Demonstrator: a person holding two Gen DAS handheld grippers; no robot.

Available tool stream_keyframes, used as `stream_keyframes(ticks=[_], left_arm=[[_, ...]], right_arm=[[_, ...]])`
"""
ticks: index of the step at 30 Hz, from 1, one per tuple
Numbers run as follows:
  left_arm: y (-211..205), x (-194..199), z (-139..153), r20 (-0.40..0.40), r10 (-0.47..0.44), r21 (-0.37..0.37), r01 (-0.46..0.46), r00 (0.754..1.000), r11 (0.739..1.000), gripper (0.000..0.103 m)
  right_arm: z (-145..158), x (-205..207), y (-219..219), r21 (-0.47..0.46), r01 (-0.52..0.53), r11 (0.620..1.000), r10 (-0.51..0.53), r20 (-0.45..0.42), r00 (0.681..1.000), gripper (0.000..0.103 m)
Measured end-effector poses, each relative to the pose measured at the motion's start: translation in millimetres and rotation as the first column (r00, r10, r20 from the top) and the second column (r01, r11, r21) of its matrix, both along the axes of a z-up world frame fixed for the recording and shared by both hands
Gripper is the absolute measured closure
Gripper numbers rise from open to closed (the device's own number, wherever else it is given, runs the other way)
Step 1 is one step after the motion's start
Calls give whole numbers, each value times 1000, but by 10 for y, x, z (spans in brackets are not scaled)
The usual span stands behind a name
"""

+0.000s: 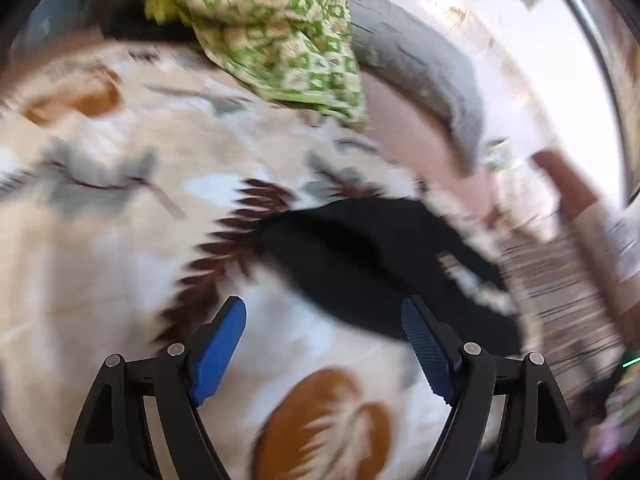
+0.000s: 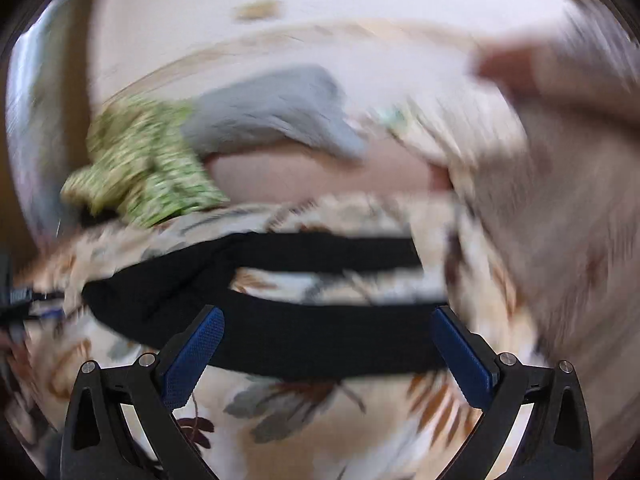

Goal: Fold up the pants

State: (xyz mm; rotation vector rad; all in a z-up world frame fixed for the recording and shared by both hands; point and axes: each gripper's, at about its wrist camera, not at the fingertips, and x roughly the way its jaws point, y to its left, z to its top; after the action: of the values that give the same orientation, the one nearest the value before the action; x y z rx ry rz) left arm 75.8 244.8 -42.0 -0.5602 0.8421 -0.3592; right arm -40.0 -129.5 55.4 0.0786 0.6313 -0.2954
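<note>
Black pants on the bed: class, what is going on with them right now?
A person holds two grippers over black pants spread on a leaf-print bedspread. The left gripper is open near one end of the pants, holding nothing. The right gripper is open above a leg, also empty. The legs lie apart, so folding is not yet done. A green patterned cloth and a grey pillow lie further back. Both views are blurred.

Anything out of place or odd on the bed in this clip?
The black pants lie unfolded on the leaf-print bedspread, legs splayed apart with bedspread showing between them. Behind them, a green patterned cloth sits crumpled in a heap. Both views are motion-blurred. Nothing looks damaged or spilled.
</note>
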Motion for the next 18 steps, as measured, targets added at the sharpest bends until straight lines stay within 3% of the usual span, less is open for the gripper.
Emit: stream_keyframes(ticks=[3, 8, 12, 18], left_arm=[[35, 305, -156, -51, -22, -159, 13, 998, 987, 24], [165, 683, -528, -149, 39, -309, -84, 988, 947, 27], [199, 694, -602, -142, 63, -287, -102, 988, 953, 44], [228, 320, -458, -123, 70, -199, -94, 990, 976, 36]], right_arm=[[-175, -72, -135, 153, -41, 987, 43, -11, 999, 0], [-125, -218, -175, 124, -54, 991, 50, 37, 998, 0], [-119, -279, -345, 179, -35, 983, 27, 46, 999, 0], [-173, -377, -795, 412, 56, 909, -101, 89, 991, 0]])
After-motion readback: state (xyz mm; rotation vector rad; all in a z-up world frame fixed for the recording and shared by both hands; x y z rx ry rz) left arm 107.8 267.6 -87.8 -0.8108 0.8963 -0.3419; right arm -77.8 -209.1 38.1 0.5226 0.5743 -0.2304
